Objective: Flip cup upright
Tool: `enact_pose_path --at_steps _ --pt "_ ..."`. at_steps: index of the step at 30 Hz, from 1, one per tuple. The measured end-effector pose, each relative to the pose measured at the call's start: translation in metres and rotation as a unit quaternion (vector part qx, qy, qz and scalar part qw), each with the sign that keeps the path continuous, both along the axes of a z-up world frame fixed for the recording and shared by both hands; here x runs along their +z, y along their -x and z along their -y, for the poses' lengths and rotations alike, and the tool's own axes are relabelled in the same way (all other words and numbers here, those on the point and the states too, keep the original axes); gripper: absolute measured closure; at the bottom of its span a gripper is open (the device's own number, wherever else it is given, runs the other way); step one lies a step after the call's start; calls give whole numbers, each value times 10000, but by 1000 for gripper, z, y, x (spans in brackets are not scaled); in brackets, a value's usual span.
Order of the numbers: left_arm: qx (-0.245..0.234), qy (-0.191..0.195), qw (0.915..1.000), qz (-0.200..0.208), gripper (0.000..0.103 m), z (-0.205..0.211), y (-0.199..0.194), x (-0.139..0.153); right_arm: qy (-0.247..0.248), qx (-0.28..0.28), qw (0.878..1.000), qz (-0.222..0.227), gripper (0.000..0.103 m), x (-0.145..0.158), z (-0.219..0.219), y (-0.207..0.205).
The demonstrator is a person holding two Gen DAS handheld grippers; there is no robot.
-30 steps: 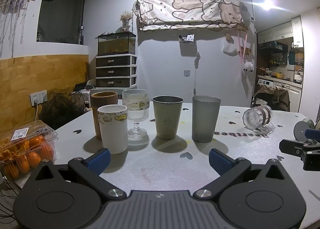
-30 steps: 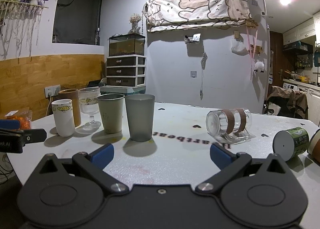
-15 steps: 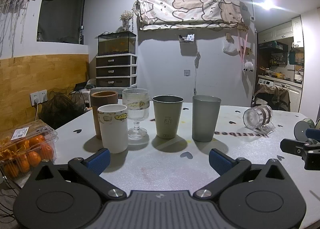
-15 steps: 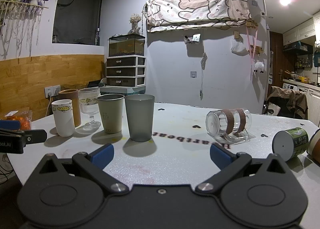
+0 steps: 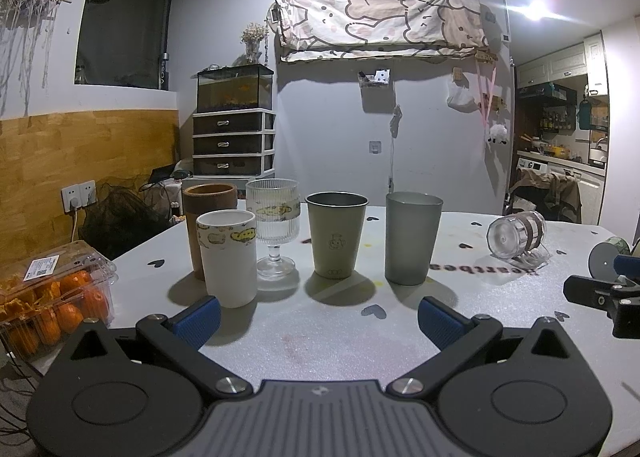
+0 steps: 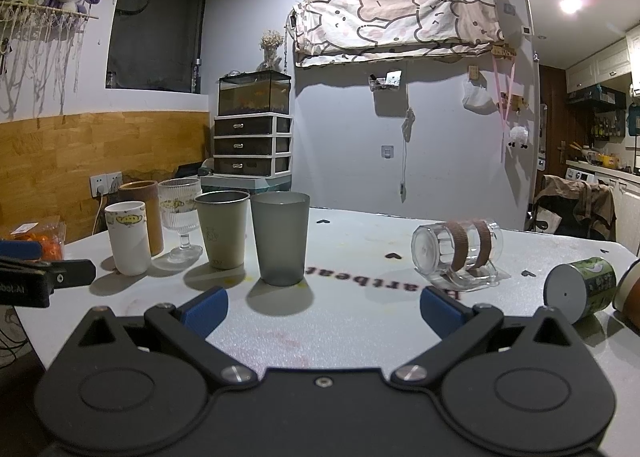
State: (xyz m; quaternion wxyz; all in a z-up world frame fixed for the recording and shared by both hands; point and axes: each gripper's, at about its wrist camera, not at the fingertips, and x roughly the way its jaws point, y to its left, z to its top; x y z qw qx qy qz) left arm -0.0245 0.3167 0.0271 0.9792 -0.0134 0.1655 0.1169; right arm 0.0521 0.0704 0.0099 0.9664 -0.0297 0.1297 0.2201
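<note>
A clear glass mug with two brown bands [image 6: 456, 253] lies on its side on the white table [image 6: 352, 321], its base toward me; it also shows in the left wrist view [image 5: 516, 234] at the right. A green-patterned cup [image 6: 578, 288] lies on its side at the far right, and part of another cup [image 6: 630, 289] shows at the frame edge. My right gripper [image 6: 320, 307] is open and empty, short of the mug. My left gripper [image 5: 318, 317] is open and empty in front of the upright cups.
Upright in a row stand a white cup [image 5: 228, 257], a brown cup [image 5: 208, 203], a ribbed stem glass [image 5: 274, 229], a beige metal cup [image 5: 336, 239] and a grey tumbler [image 5: 412, 241]. A plastic box of oranges [image 5: 52, 297] sits at the table's left edge.
</note>
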Motion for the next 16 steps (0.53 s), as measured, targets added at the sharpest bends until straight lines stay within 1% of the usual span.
enact_pose_path --at_steps 16 --pt "15 9 10000 -5 0 -1 0 0 -4 5 10000 -4 0 0 0 0"
